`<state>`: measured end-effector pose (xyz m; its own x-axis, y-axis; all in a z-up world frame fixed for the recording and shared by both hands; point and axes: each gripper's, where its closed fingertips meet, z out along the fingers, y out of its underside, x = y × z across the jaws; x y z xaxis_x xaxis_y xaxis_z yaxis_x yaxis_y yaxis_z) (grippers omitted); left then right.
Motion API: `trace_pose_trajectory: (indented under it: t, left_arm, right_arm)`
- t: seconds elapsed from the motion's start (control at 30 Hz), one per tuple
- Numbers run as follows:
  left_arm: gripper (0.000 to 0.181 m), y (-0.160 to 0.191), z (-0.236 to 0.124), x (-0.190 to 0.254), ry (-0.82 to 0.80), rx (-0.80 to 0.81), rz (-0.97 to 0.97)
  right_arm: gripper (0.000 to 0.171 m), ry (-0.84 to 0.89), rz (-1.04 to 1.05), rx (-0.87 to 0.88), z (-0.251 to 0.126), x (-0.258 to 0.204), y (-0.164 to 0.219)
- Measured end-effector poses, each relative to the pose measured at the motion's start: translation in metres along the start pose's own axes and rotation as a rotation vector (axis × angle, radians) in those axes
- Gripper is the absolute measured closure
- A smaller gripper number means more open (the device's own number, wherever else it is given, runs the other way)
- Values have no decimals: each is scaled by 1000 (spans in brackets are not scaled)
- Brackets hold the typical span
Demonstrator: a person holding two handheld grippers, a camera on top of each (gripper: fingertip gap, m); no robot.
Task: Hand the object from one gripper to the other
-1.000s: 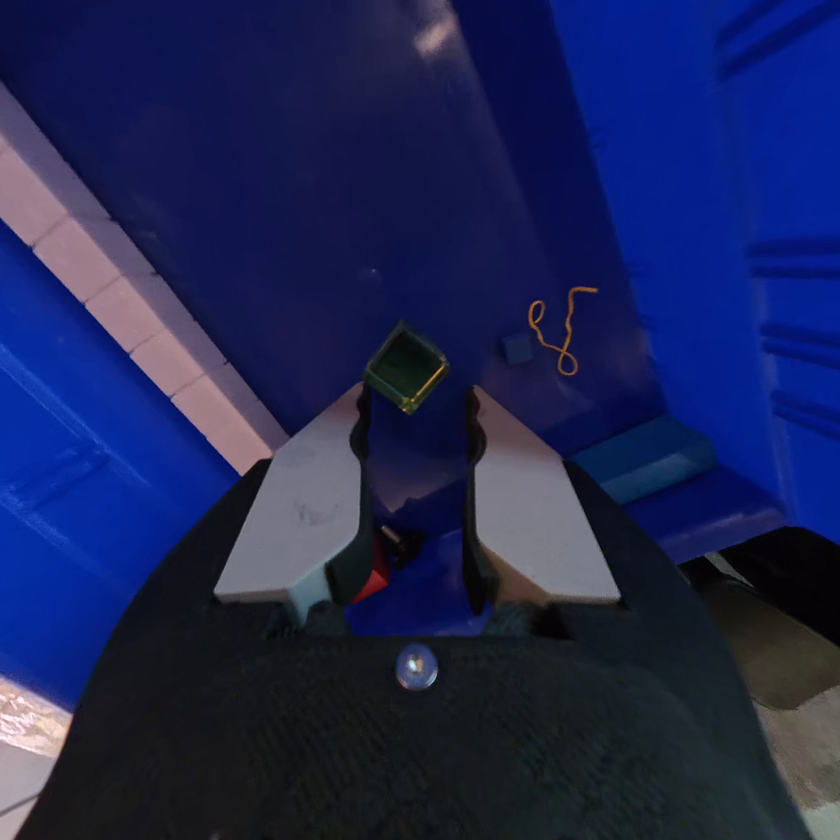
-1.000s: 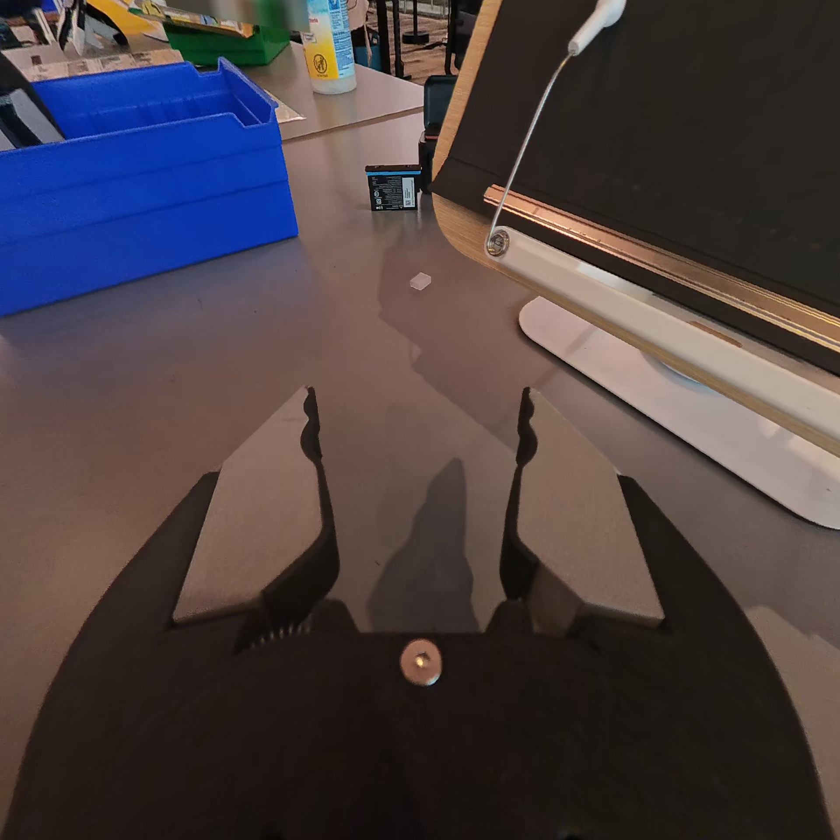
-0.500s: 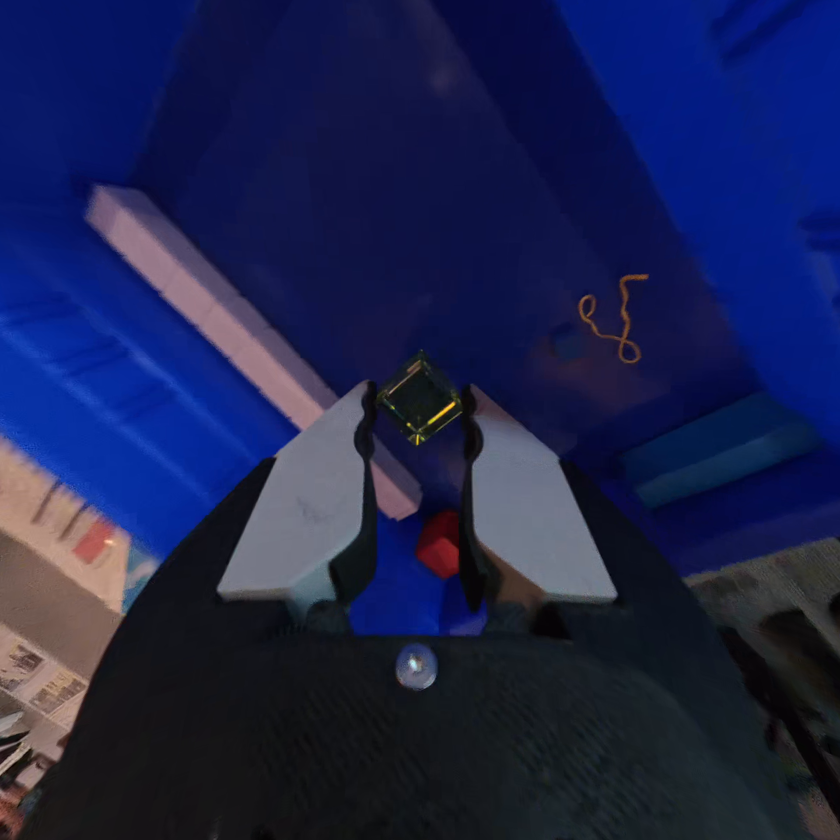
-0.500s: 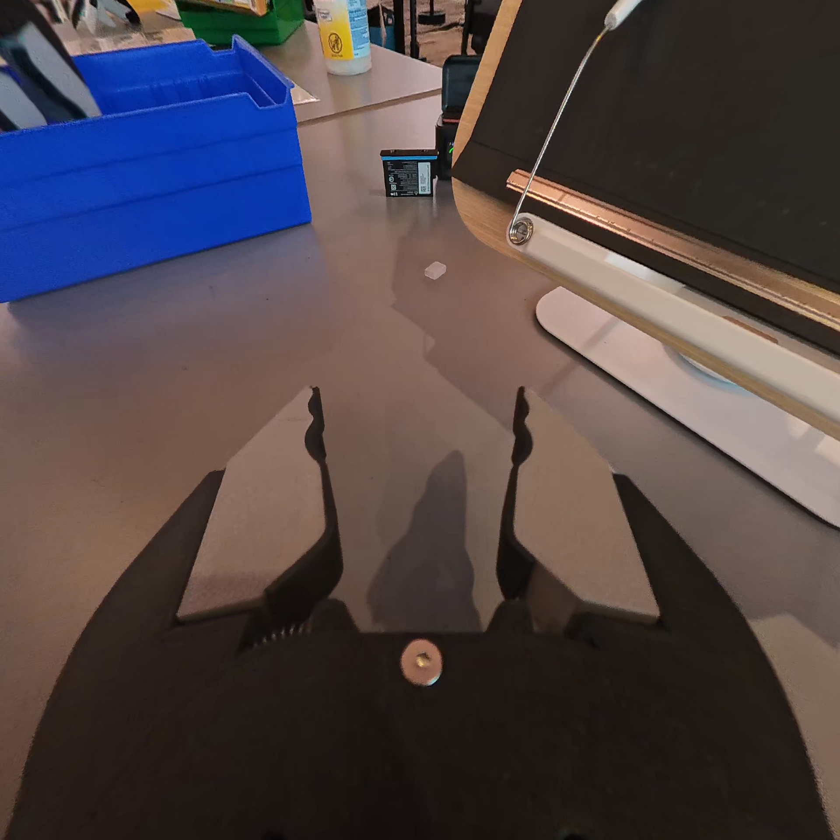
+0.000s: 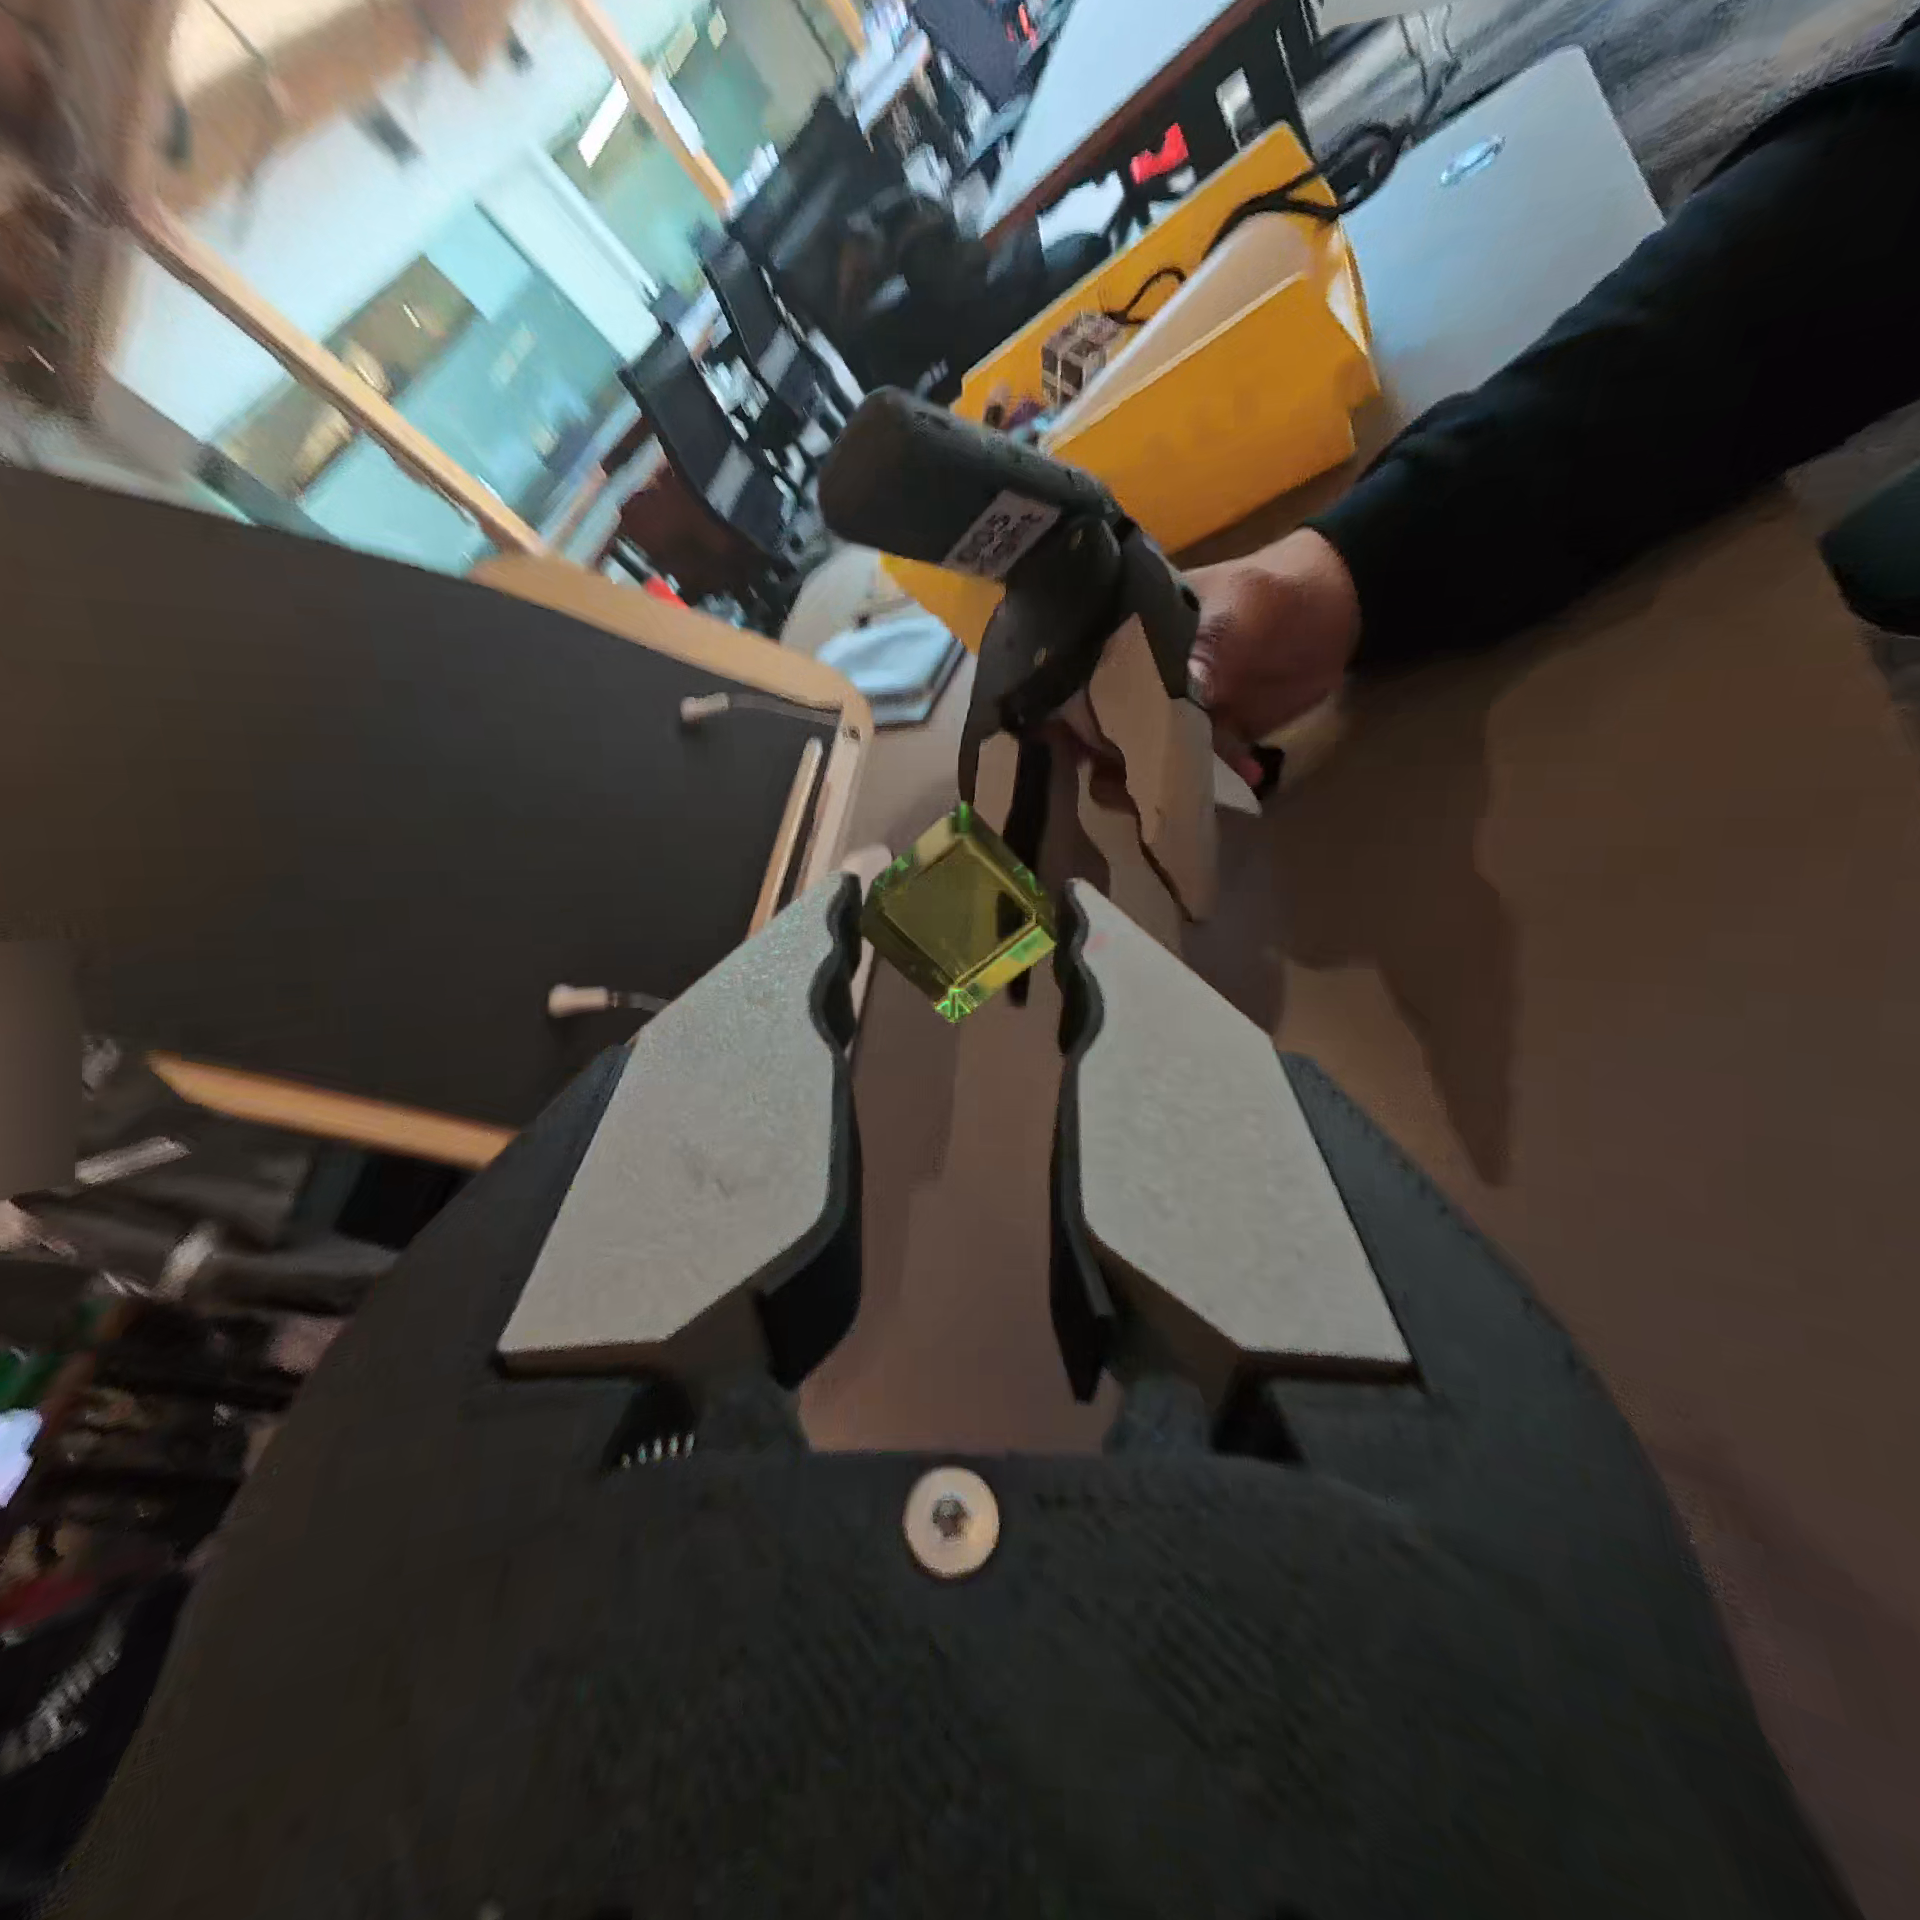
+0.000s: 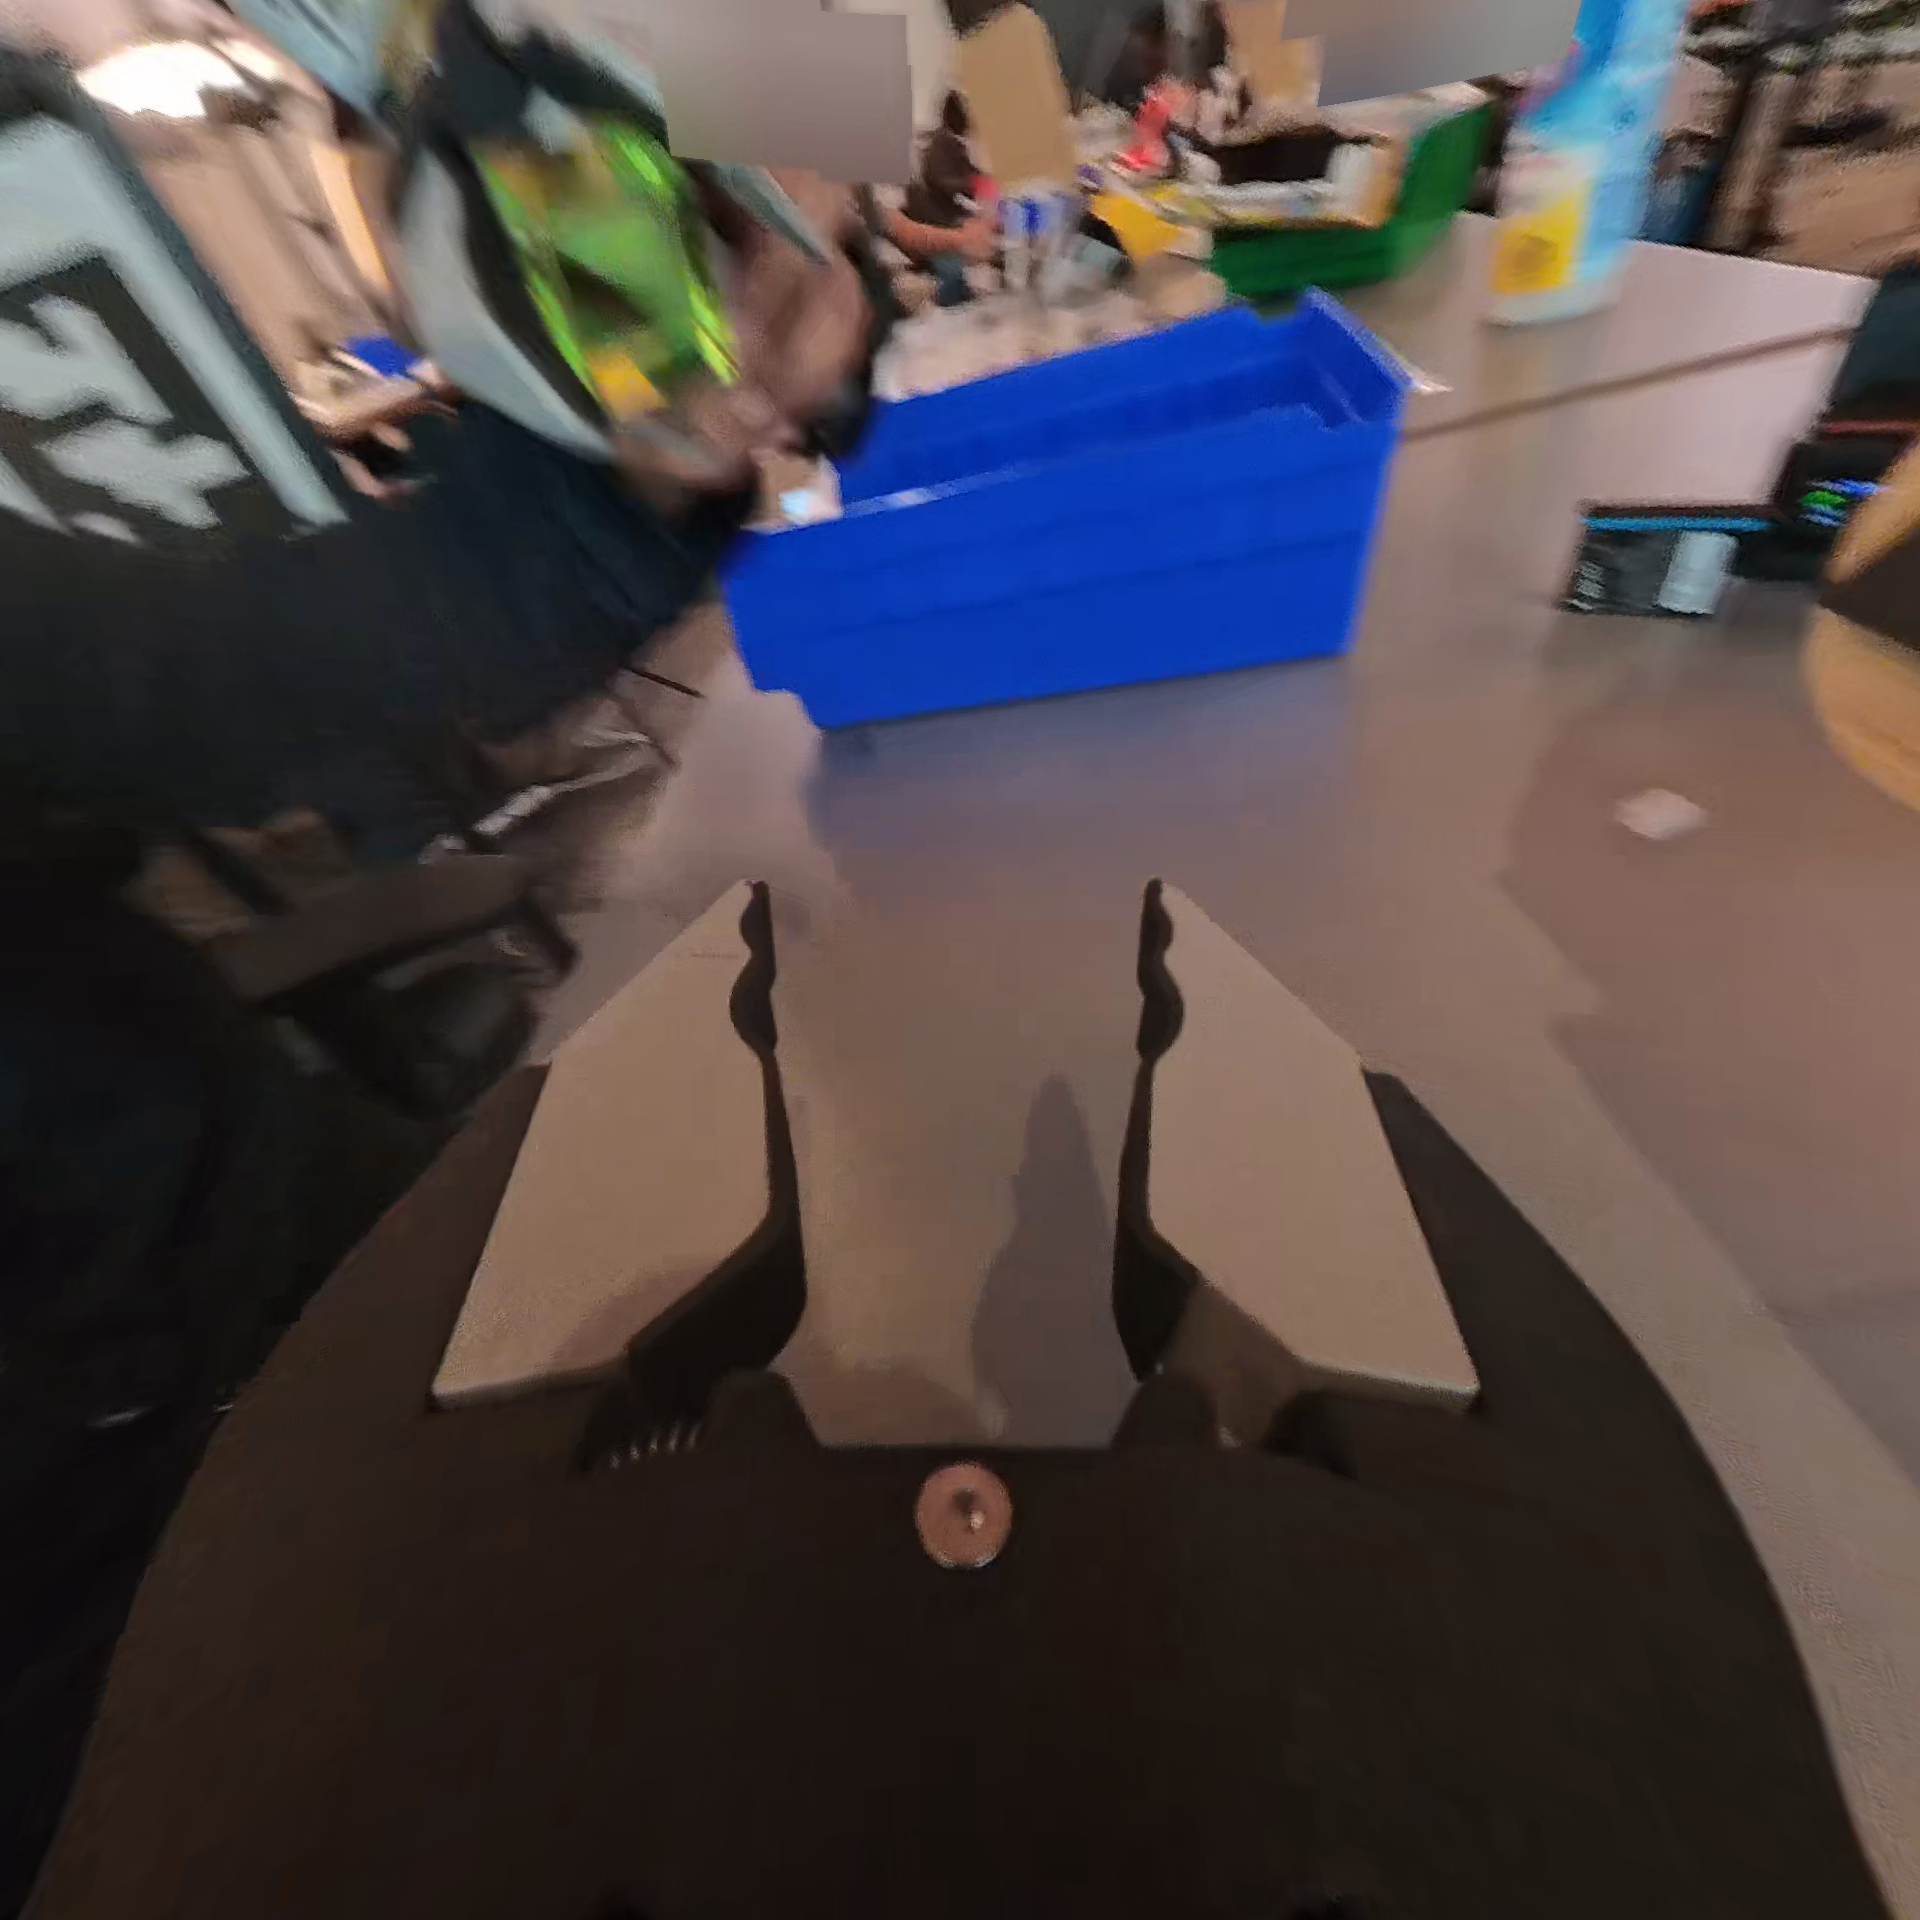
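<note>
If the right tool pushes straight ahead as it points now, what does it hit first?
Likely the blue bin: the open right tool points across bare tabletop toward its near wall. The view is blurred, so depth is uncertain.

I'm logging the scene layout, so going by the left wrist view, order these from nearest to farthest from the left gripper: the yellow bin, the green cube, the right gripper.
1. green cube: clamped at the tips of the left gripper.
2. right gripper: just beyond the cube, slightly right, open, held by a hand.
3. yellow bin: farther back on the table, upper right.
</note>
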<state>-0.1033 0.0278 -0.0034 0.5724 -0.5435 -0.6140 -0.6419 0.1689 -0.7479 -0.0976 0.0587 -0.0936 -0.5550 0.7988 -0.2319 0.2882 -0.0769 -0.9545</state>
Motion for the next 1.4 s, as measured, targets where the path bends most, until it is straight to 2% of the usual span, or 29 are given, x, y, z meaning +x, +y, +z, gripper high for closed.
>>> trace_pose_trajectory:
  t: [0.13, 0.27, 0.33, 0.43, 0.53, 0.63, 0.73, 0.9, 1.1, 1.23, 1.4]
  left_arm:
    - [145, -3, 52, 8, -48, 113, 20]
    - [146, -9, 80, 16, -2, 267, -72]
    - [146, -5, 93, 19, 10, 289, -81]
    - [146, 5, 102, 18, -2, 296, -97]
    - [146, 11, 103, 11, -30, 313, -158]
    - [146, 16, 107, 12, -33, 299, -172]
    - [146, 21, 113, 21, -28, 271, -167]
    - [146, 42, 120, 14, -96, 177, -275]
    - [134, 76, 130, 19, -55, 79, -447]
    - [129, 94, 131, 11, -88, 24, -475]
    - [131, 100, 133, 20, -89, -34, -314]
  right_arm:
    - [109, -204, 24, 145, -25, -30, -30]
    - [111, -247, 105, 308, -52, -19, -51]
    - [121, -286, 153, 349, -60, -14, -53]
    - [137, -340, 173, 299, -61, -15, -42]
    - [135, -323, 181, 233, -58, -8, -30]
    - [149, -279, 185, 256, -56, 3, -29]
    - [144, -317, 223, 230, -50, 0, -24]
    - [147, -118, 138, 189, -48, 21, -17]
    - [147, 240, -36, -5, -50, 59, 7]
    - [147, 256, 42, -31, -53, 65, 11]
    - [147, 291, 138, -23, -64, 80, 15]
